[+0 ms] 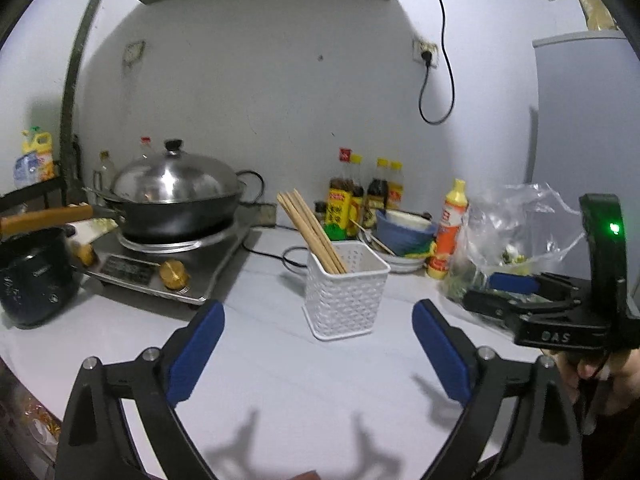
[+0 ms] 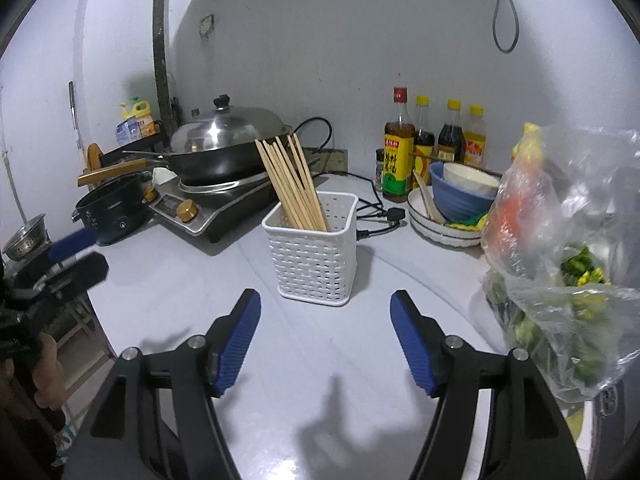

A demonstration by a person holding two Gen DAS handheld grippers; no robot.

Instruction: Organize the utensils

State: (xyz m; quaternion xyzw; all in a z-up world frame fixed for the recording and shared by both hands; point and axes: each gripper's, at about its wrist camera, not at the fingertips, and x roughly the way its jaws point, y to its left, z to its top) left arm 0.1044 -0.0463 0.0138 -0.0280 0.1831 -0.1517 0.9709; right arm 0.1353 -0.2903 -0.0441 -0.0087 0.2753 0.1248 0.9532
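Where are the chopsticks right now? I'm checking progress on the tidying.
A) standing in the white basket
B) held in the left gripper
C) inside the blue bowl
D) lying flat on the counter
A: the chopsticks stand bundled and leaning in the white basket; both grippers are open and empty.

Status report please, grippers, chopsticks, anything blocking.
Left gripper open, empty. Right gripper open, empty. Chopsticks standing in white basket. Counter between grippers and basket unobstructed.
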